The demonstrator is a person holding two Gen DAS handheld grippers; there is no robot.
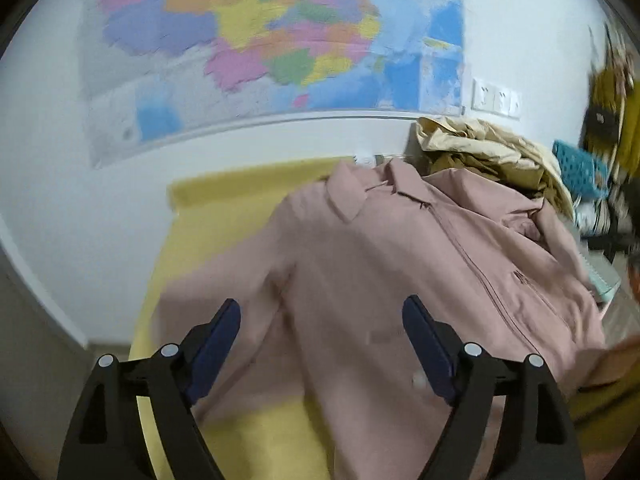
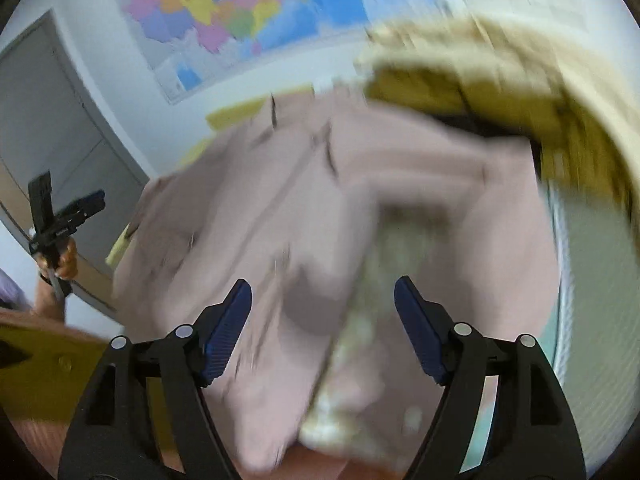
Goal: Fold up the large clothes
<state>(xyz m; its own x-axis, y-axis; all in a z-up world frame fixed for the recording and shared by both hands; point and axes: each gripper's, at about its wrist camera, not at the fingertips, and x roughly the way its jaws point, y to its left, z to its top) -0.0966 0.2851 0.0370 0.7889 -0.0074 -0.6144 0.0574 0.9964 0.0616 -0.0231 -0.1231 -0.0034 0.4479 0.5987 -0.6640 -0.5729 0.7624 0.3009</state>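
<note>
1. your left hand-held gripper (image 1: 321, 322) hovers over the pink jacket (image 1: 400, 264), fingers apart, holding nothing.
2. your right hand-held gripper (image 2: 323, 304) is also spread wide and empty above the jacket's blurred folds.
3. the jacket lies front up, zipped, on the yellow tabletop (image 1: 224, 216).
4. a beige clothes heap (image 1: 488, 152) sits just behind its collar.

Soft even indoor light, heavy motion blur especially in the right wrist view, fisheye bending with dark corners.
</note>
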